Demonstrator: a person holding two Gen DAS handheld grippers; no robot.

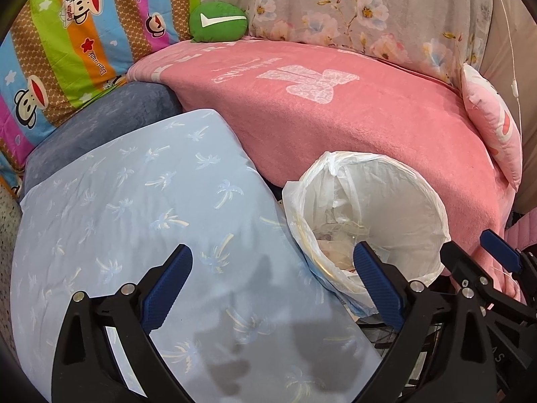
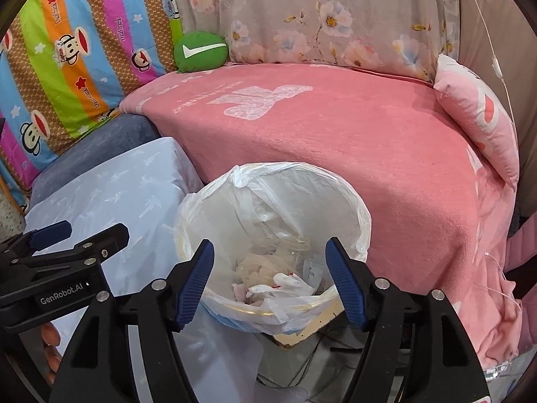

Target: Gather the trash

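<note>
A round trash bin lined with a white plastic bag (image 2: 355, 215) stands between a light blue pillow and a pink-covered bed; it also shows in the left wrist view (image 1: 419, 201). Crumpled tissues and clear wrappers (image 2: 278, 278) lie inside it. My right gripper (image 2: 270, 252) is open and empty, right above the bin's mouth. My left gripper (image 1: 273, 260) is open and empty over the blue pillow (image 1: 134, 208), left of the bin. The right gripper also shows in the left wrist view (image 1: 476, 252), and the left gripper in the right wrist view (image 2: 90, 231).
A pink blanket (image 2: 352, 141) covers the bed behind the bin. A green round cushion (image 2: 200, 52), a pink pillow (image 2: 476, 117), a floral quilt (image 2: 319, 16) and a striped cartoon quilt (image 2: 74, 50) lie at the back. A grey-blue cushion (image 1: 110, 114) sits behind the blue pillow.
</note>
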